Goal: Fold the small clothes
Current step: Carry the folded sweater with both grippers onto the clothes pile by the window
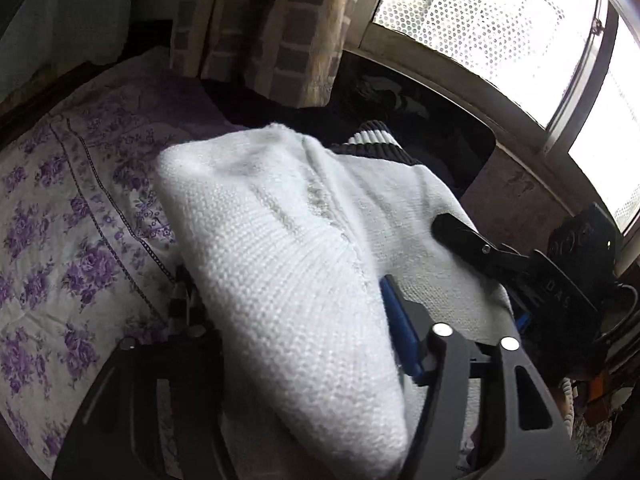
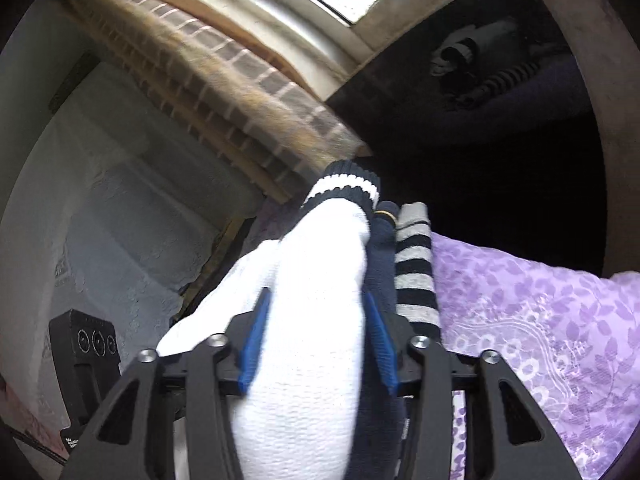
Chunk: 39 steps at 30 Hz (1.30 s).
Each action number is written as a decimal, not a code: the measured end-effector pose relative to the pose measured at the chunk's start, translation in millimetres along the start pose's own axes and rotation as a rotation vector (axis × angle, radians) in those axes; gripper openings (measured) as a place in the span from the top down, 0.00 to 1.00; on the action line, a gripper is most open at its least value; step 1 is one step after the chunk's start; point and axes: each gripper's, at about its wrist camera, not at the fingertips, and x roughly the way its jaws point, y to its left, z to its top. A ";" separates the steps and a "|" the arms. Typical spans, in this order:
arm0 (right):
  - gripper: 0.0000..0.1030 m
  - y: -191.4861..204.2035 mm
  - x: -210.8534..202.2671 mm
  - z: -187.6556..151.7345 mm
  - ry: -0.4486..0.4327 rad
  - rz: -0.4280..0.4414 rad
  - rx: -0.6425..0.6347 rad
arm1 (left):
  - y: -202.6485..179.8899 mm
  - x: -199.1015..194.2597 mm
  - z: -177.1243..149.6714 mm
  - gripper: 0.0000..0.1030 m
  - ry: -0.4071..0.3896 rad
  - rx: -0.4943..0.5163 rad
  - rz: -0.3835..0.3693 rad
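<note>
Right tongs [image 2: 316,344] blue pads flank white sweater [image 2: 312,320], grip uncertain; left tongs [image 1: 288,332] sweater-draped, state unclear. Striped cuff edge nearest curtain [image 2: 248,92]; floral bedsheet [image 1: 60,220] beneath sweater.

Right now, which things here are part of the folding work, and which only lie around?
Part of the job:
- white knit sweater
- left gripper
- right gripper

Only lying around:
- striped garment
- purple floral bedsheet
- checked curtain
- window
</note>
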 end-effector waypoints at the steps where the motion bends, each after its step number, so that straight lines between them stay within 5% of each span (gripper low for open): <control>1: 0.35 -6.7 1.7 -1.1 0.006 0.009 0.018 | 7.3 2.2 -1.8 0.29 0.002 -0.039 -0.033; 10: 0.25 -0.2 -0.8 -2.8 0.005 0.029 0.023 | 15.7 -14.9 -8.4 0.29 0.008 -0.081 -0.061; 16: 0.52 42.1 -61.9 6.7 -0.144 0.056 -0.118 | 21.7 -66.3 9.5 0.29 -0.104 -0.077 0.053; 21: 0.62 89.2 -73.7 -1.5 -0.154 0.100 -0.308 | 31.1 -40.2 17.4 0.28 -0.056 -0.077 0.235; 24: 0.64 81.2 -45.8 -5.6 -0.071 -0.006 -0.320 | 38.2 -26.0 10.6 0.18 -0.058 -0.107 0.260; 27: 0.88 55.5 -29.6 -12.2 -0.078 -0.111 -0.346 | 47.0 -12.6 3.2 0.08 -0.053 -0.134 0.247; 33: 0.89 54.2 -28.1 -5.2 -0.029 -0.110 -0.346 | 44.9 -4.0 4.9 0.04 -0.052 -0.139 0.254; 39: 0.79 89.4 -66.1 -17.4 -0.081 -0.073 -0.454 | 34.3 -48.7 -1.3 0.16 -0.091 -0.143 0.219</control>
